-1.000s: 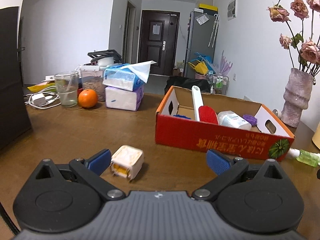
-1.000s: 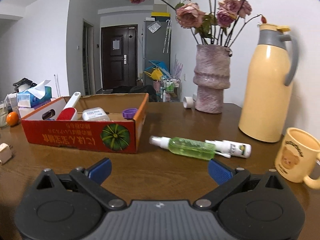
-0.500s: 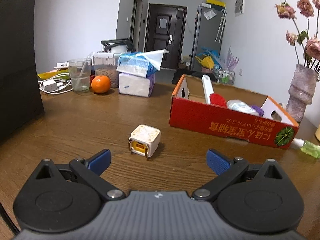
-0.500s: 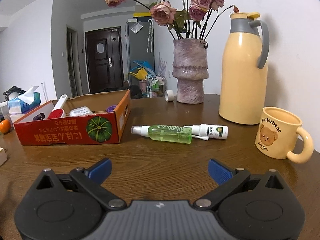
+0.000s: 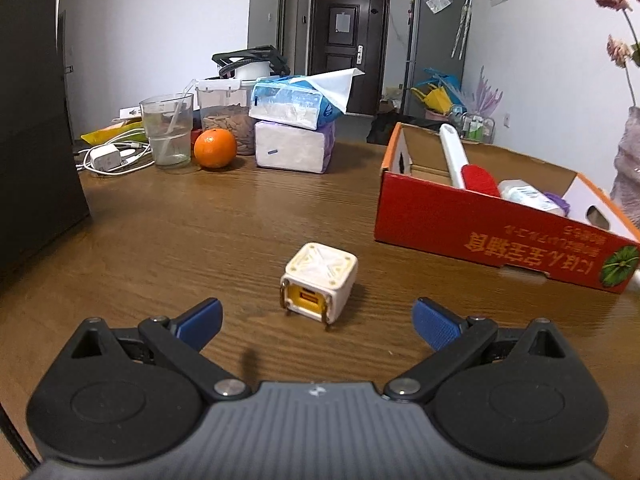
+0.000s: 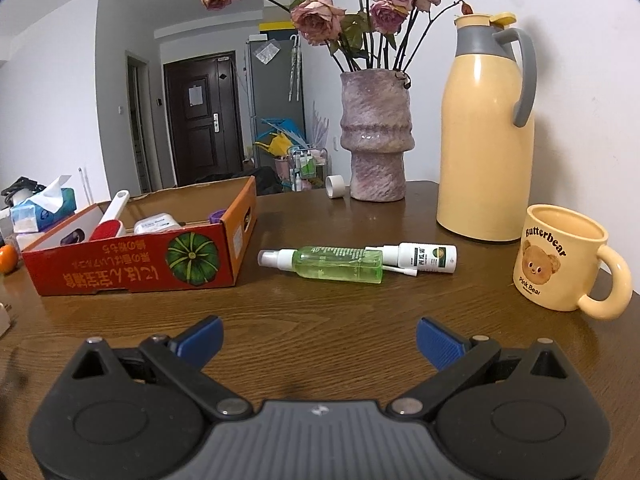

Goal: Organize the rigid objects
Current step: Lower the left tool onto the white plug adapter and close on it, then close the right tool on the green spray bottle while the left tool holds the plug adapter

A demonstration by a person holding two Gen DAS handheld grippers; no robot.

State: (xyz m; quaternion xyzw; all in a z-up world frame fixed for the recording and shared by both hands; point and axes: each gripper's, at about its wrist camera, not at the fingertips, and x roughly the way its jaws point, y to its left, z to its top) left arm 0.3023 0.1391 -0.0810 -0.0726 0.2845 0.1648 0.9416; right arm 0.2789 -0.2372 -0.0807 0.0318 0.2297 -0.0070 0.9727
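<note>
Cube charger before splayed left gripper

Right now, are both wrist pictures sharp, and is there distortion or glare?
Left wrist view: sharp, the charger cube crisp; fisheye bends the red cardboard box; dark corners. Right wrist view: also sharp, the mug lettering readable; the thermos leans from distortion; soft sheen on the wooden table, no harsh glare.

Two low forward-facing wrist views over the table, both sharing the red box.
</note>
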